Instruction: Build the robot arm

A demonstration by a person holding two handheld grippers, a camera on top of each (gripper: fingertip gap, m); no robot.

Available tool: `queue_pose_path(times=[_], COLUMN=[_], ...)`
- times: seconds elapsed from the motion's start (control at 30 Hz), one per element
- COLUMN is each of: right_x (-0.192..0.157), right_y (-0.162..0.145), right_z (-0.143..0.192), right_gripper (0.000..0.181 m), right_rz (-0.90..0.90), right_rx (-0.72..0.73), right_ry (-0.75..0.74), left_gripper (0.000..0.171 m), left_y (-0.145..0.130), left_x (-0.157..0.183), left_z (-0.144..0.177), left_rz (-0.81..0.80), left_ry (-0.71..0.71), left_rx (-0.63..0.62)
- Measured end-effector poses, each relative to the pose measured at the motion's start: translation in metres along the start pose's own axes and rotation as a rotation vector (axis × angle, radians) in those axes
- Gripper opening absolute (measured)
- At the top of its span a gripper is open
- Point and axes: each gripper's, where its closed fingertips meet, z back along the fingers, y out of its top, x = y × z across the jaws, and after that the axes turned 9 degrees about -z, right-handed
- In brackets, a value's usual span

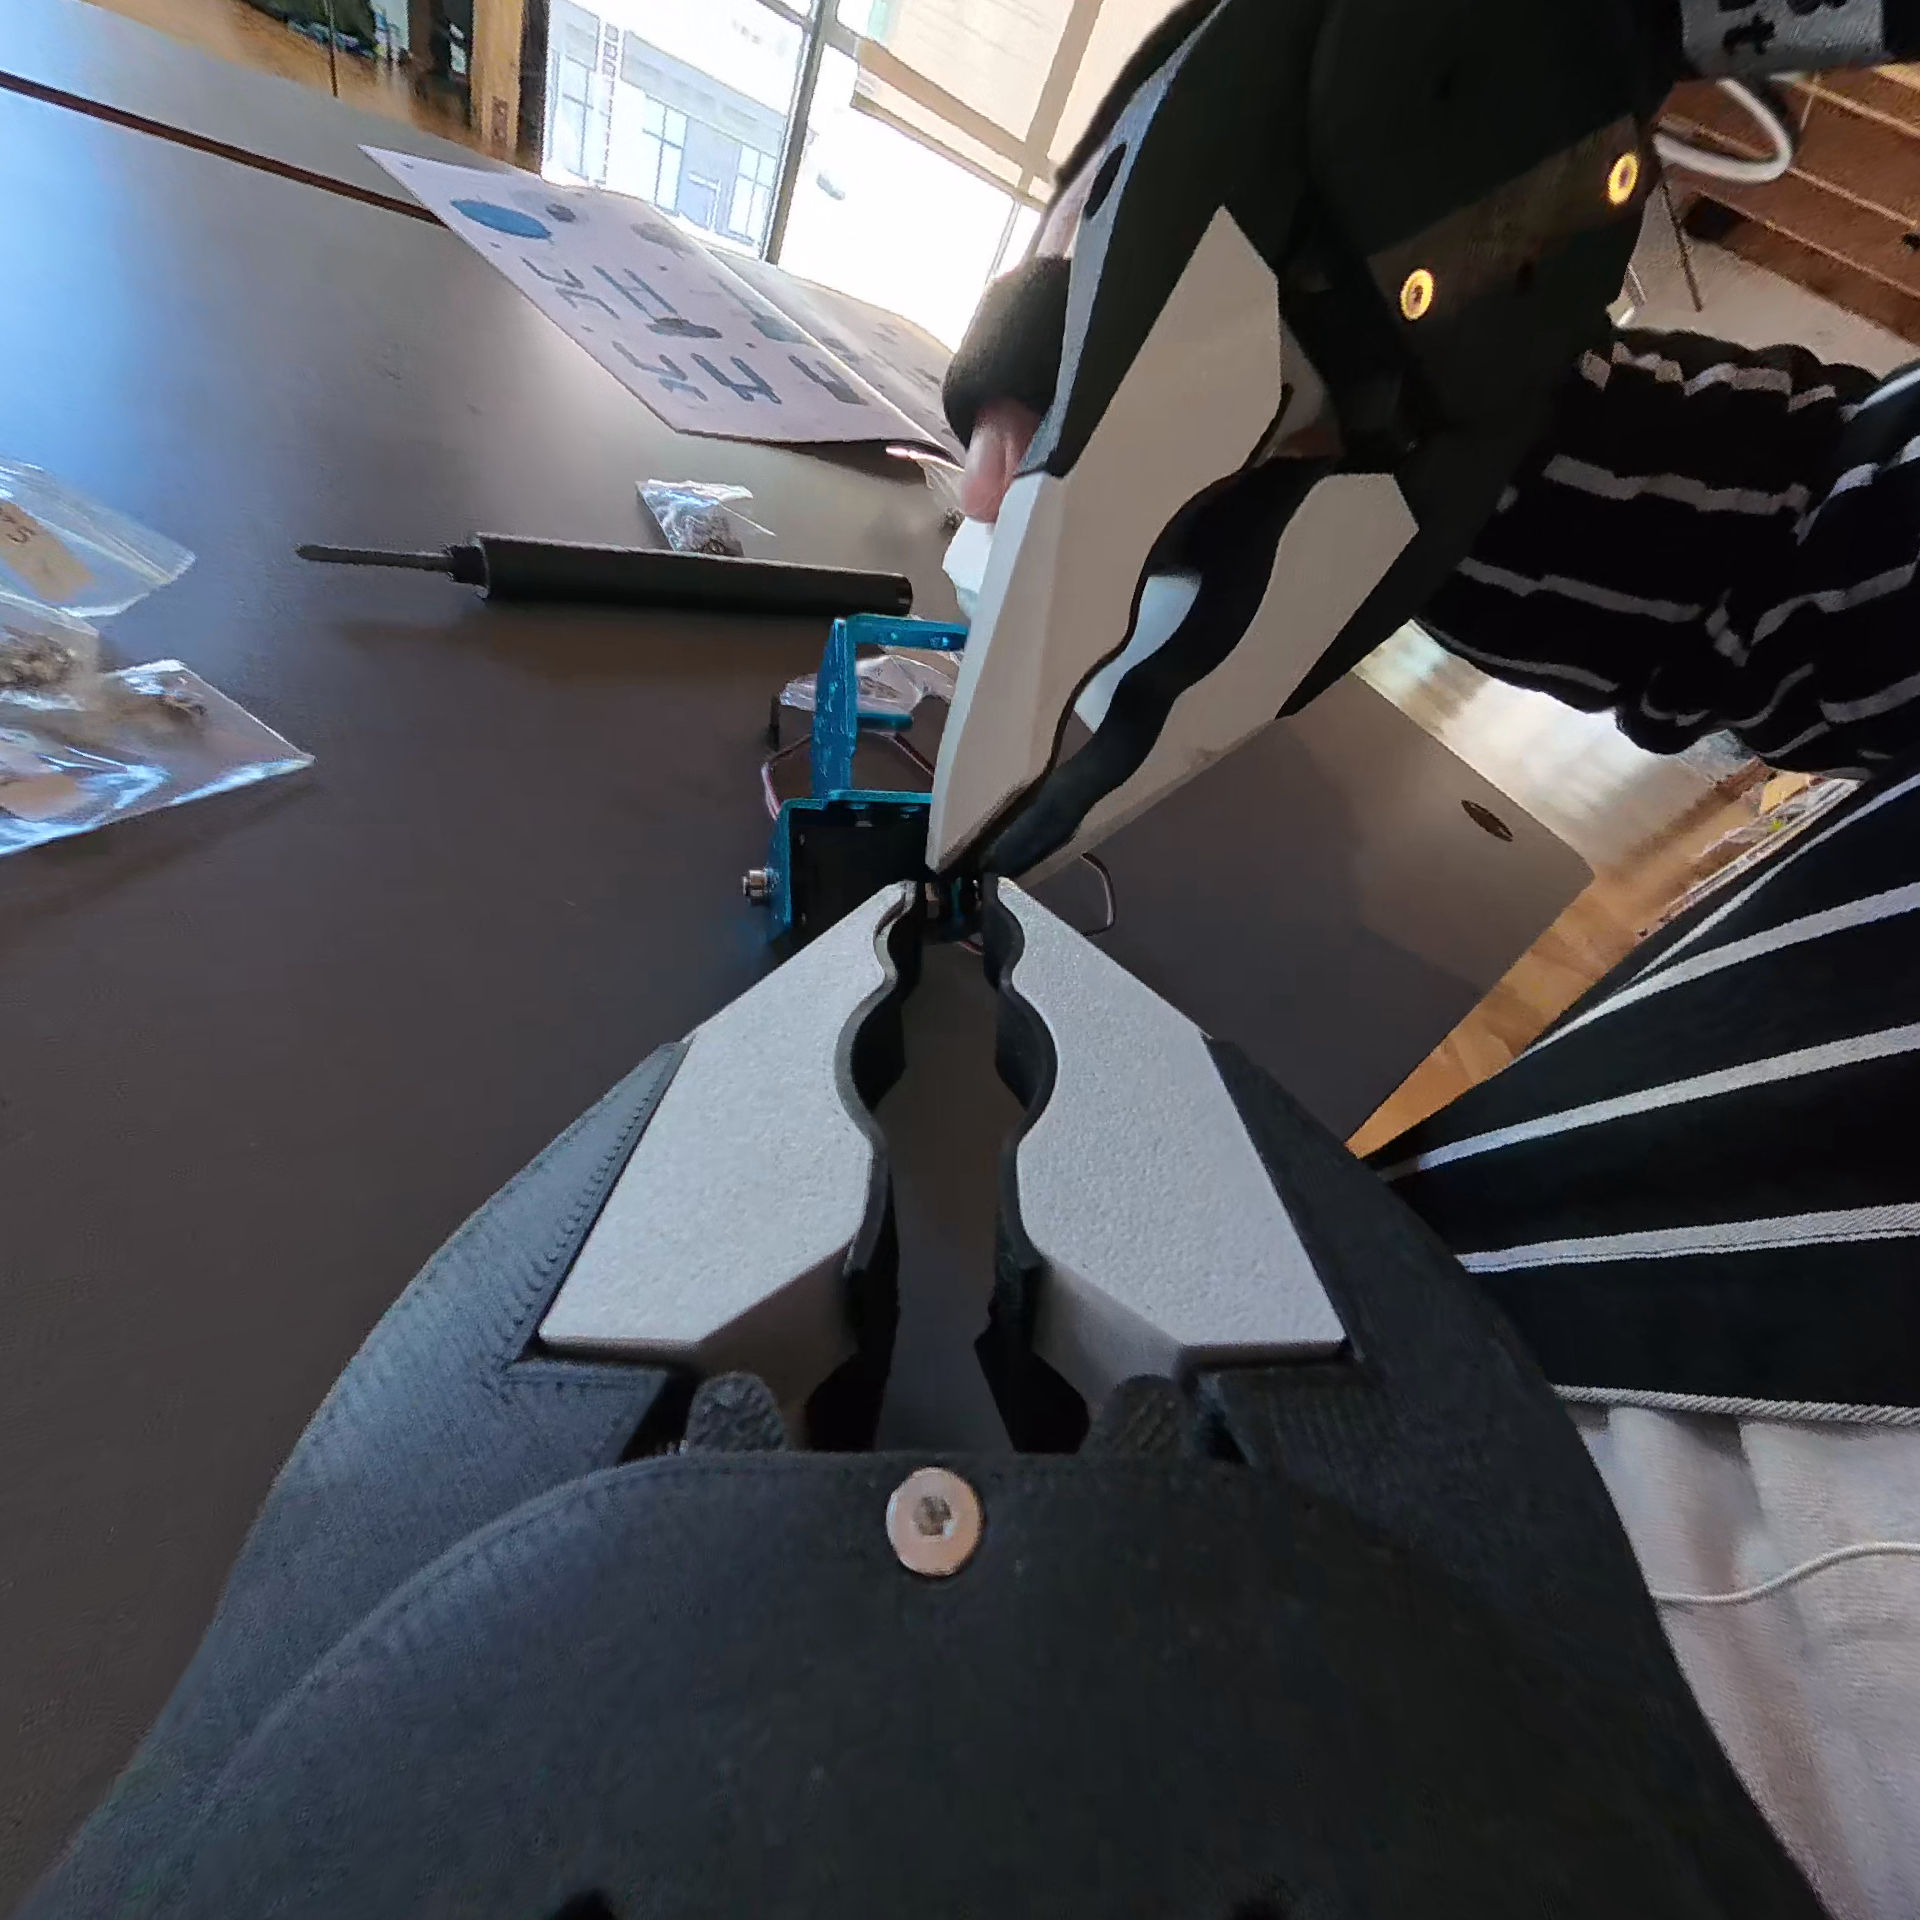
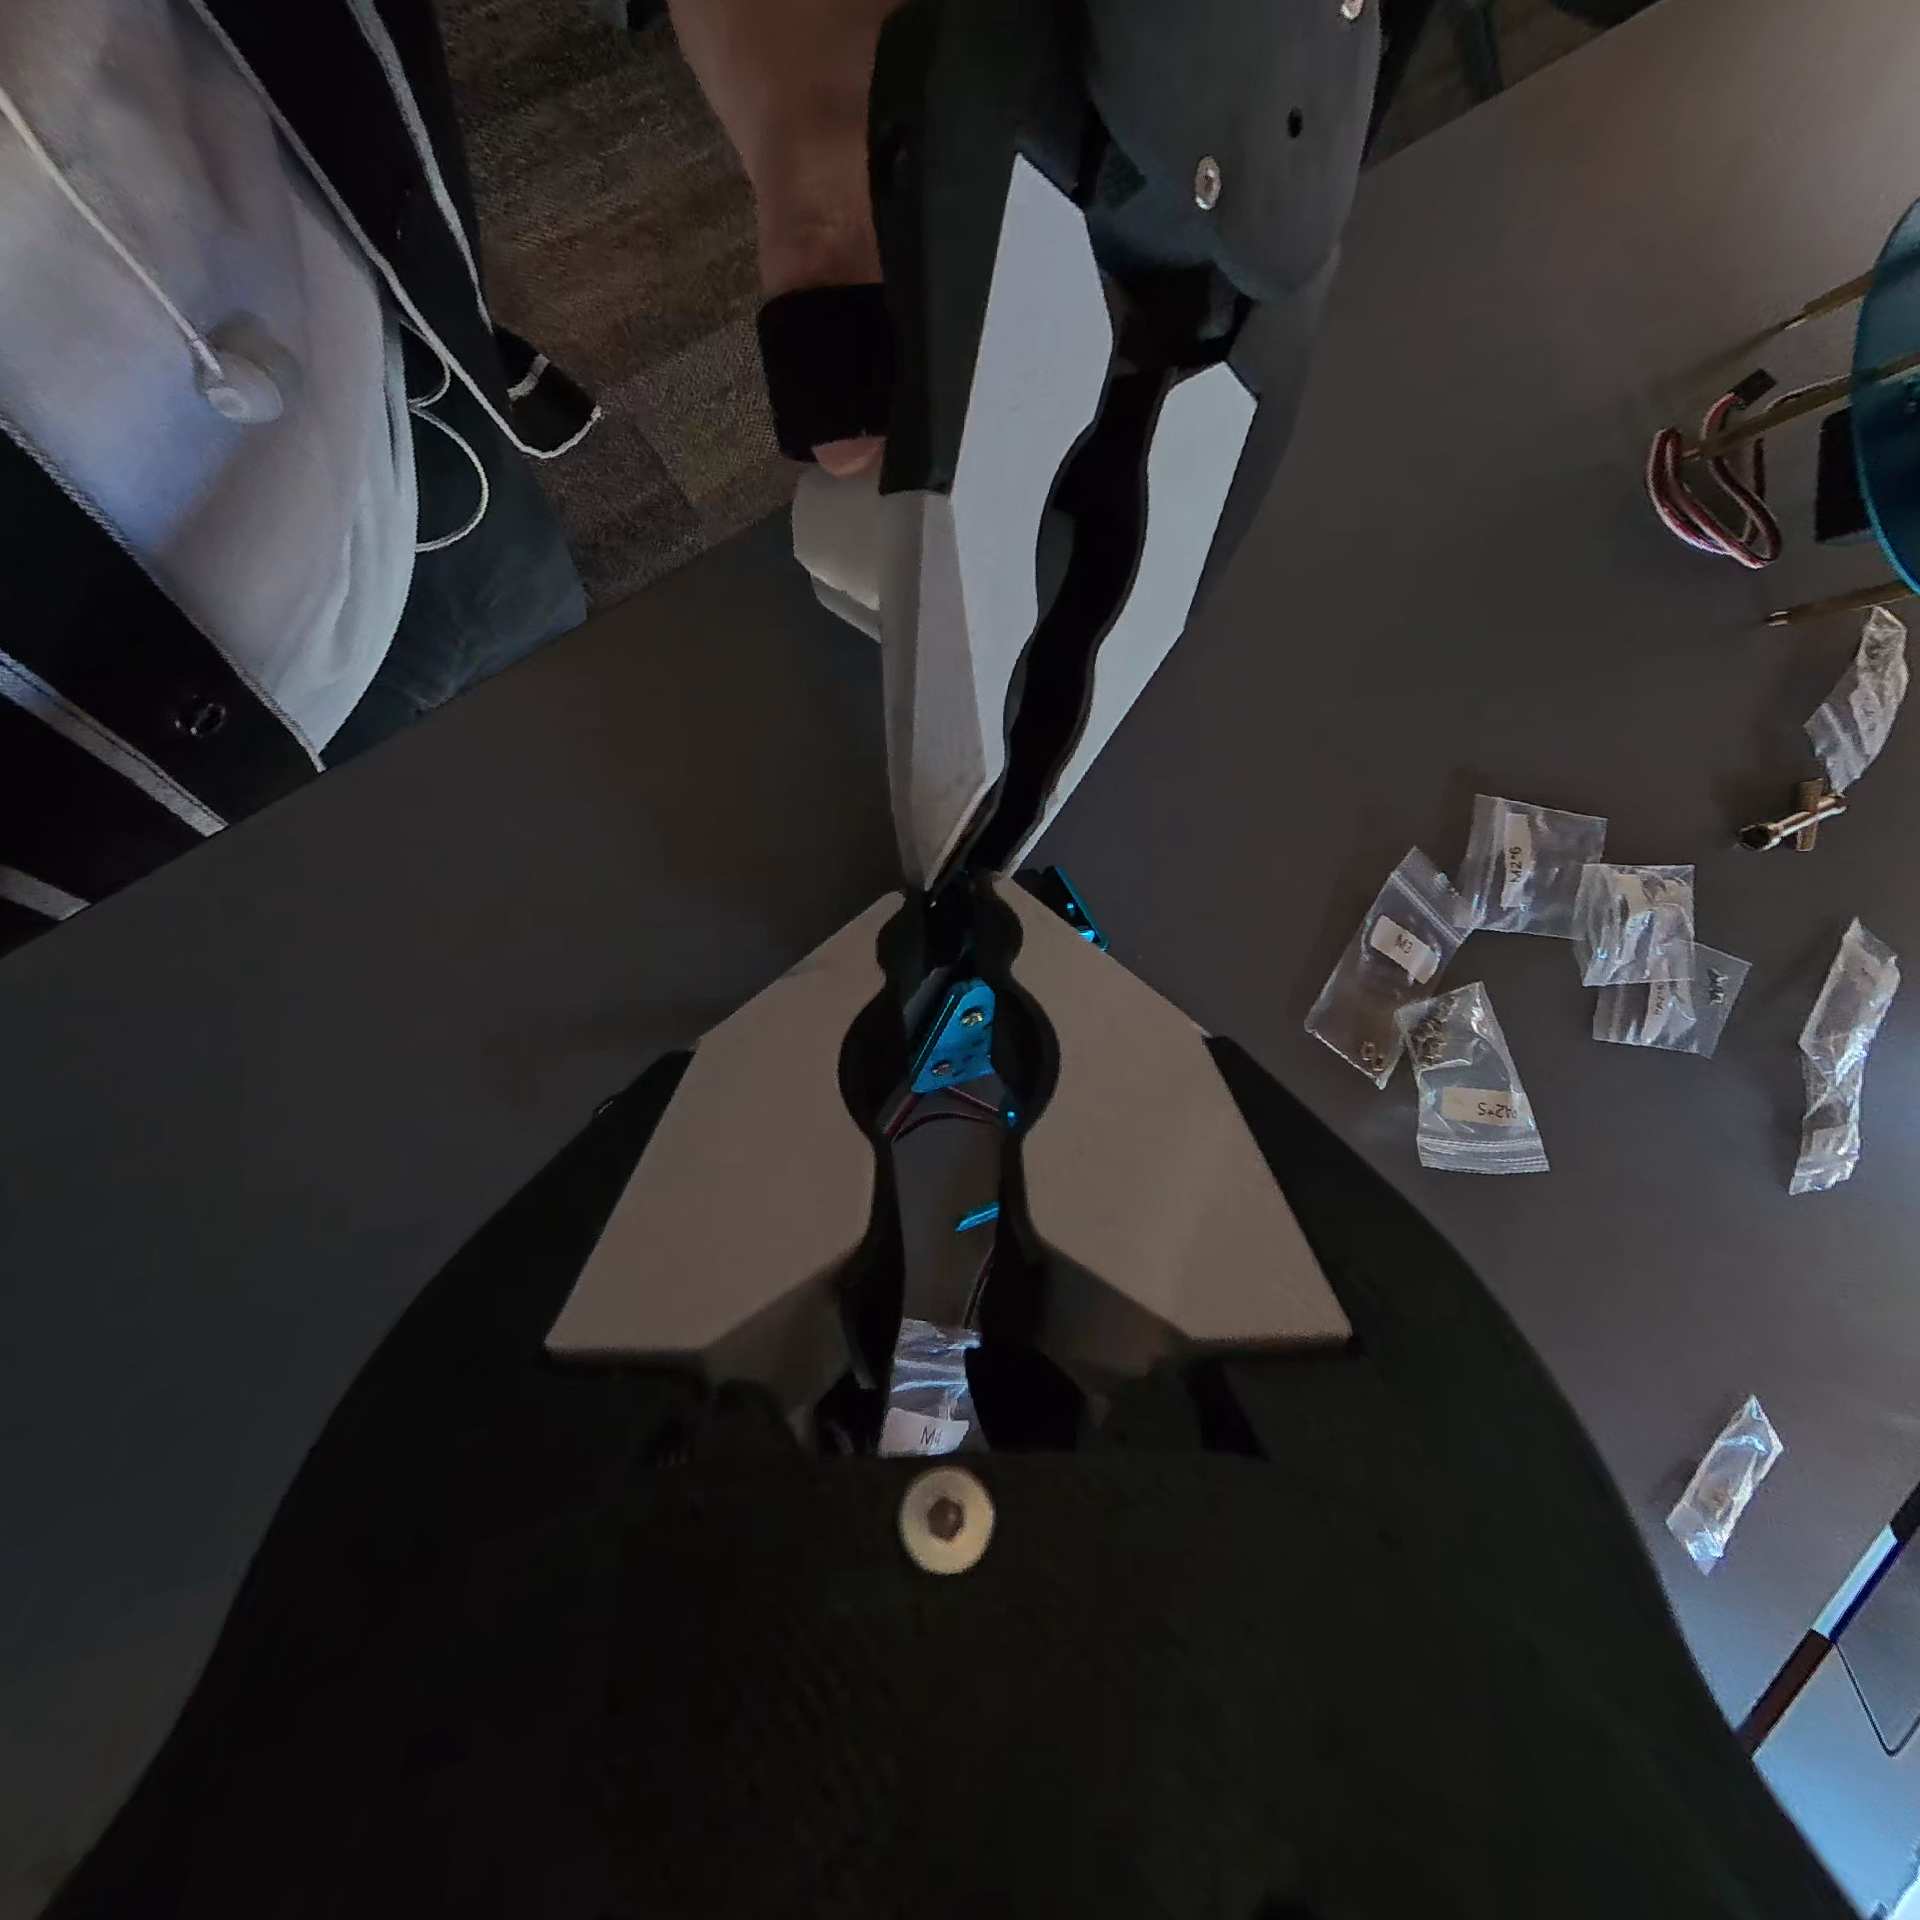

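Note:
A blue metal bracket assembly [image 1: 834, 717] with a black servo and thin red and black wires stands on the dark table [image 1: 416, 987]. My left gripper [image 1: 951, 900] is shut, its tips pinching a small part at the near top corner of the assembly. My right gripper [image 1: 966, 864] comes down from the upper right, shut, tips on the same spot. In the right wrist view the right gripper [image 2: 951, 916] is shut with the blue bracket [image 2: 958, 1039] showing through the gap between its fingers. The left gripper [image 2: 961, 871] meets it tip to tip from above.
A black screwdriver [image 1: 675, 571] lies behind the assembly. Several small clear bags of hardware [image 2: 1507, 997] lie to the side, one [image 2: 928, 1382] under my right gripper. A printed cardboard sheet [image 1: 665, 301], a blue disc with standoffs [image 2: 1893, 416] and a small wrench [image 2: 1795, 821] lie farther off. A person in a striped jacket [image 1: 1714, 1143] stands at the table edge. The tips of both grippers are at nearly the same place. The black screwdriver [image 1: 675, 571] is about 15 cm from both grippers' fingertips.

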Motion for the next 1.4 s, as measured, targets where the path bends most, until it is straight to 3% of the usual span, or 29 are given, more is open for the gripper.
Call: queue_pose_path(times=[0.13, 0.53, 1.4], right_x=[0.009, 0.018, 0.011], right_y=[0.001, -0.003, -0.006], right_z=[0.003, 0.007, 0.008], right_gripper=[0.008, 0.008, 0.008], right_rz=[-0.018, -0.081, 0.030], right_rx=[0.021, 0.102, 0.048], right_ry=[-0.057, -0.110, 0.056], left_gripper=[0.015, 0.010, 0.008], left_y=[0.007, 0.012, 0.011], left_x=[-0.004, -0.011, -0.008], left_z=[0.001, -0.003, -0.008], left_rz=[0.002, -0.032, -0.030], left_ry=[0.007, 0.094, 0.109], left_rx=[0.026, -0.034, -0.068])
